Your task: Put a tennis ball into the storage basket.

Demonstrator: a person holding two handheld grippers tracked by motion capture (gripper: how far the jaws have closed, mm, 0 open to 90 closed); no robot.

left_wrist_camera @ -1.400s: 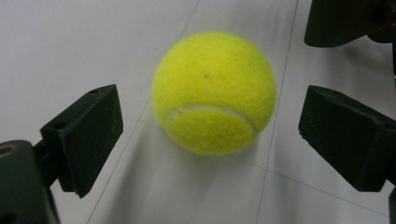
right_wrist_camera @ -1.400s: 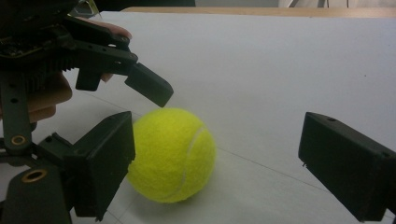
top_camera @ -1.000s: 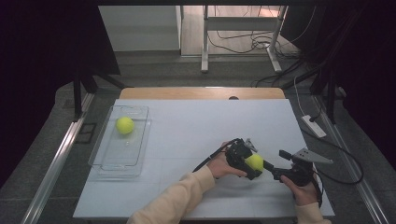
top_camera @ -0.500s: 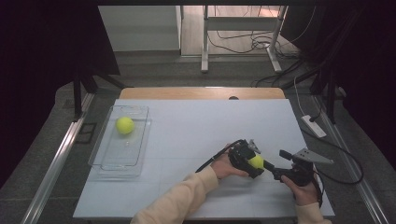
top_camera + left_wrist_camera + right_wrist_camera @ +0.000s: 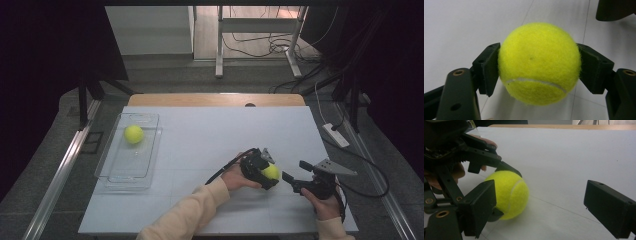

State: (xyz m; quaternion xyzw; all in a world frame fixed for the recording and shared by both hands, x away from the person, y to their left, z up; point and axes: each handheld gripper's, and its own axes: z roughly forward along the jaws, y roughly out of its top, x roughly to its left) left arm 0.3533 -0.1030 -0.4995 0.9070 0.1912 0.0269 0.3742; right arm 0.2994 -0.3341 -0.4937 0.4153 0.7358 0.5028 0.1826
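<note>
closing in since a second ago, left gripper [image 5: 264, 172] fingers now pinch the fuzzy yellow tennis ball [image 5: 539, 63] near the white counter's [image 5: 210, 135] front right; right gripper [image 5: 296, 181] fingers spread just beside, open counter all round.

The ball [image 5: 539, 63] is a yellow-green tennis ball with a fuzzy felt surface and one curved white seam across its lower part. It is round and not squeezed. It sits between two black fingers [image 5: 487, 68], which touch it on opposite sides. It is at the near right part of the white bench [image 5: 210, 135], low over the surface.
</note>
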